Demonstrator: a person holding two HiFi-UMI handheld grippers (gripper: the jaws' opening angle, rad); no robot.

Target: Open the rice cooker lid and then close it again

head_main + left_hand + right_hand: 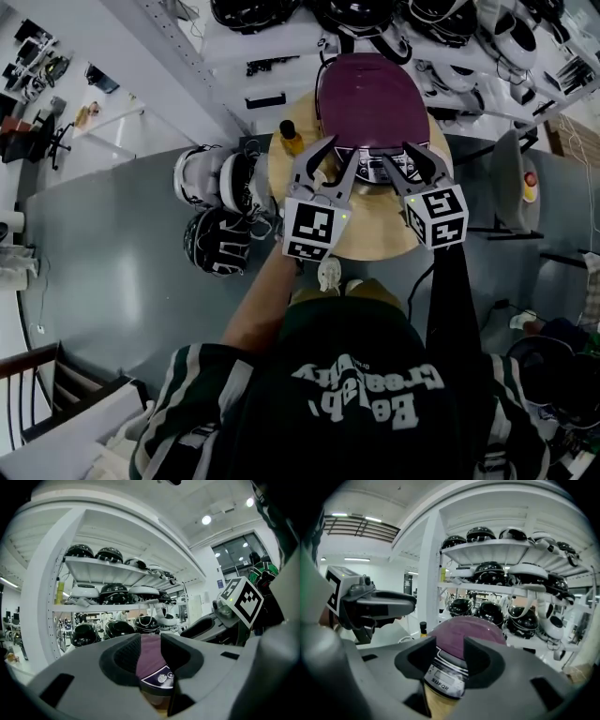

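One rice cooker [371, 112] stood at the far side of a round wooden table [373, 239], its purple lid [370, 92] lying shut over the body and its control panel [440, 676] facing the person. Both grippers hovered just in front of that panel, side by side and close to each other, pointing at the cooker. The left gripper [339, 156] had its jaws apart; through the gap its own view showed only a strip of the purple lid and a corner of the panel, with nothing pressed between the pads. The right gripper [409, 163] likewise had its jaws apart, the panel and the dome of the lid framed in the gap beyond them, and whether its tips touched the cooker could not be told. Just left of the cooker on the table stood a yellow bottle [291, 139] with a dark cap. Several helmets [221, 212] lay on the grey floor to the table's left, and more helmets filled the white shelves [487, 550] behind the cooker.
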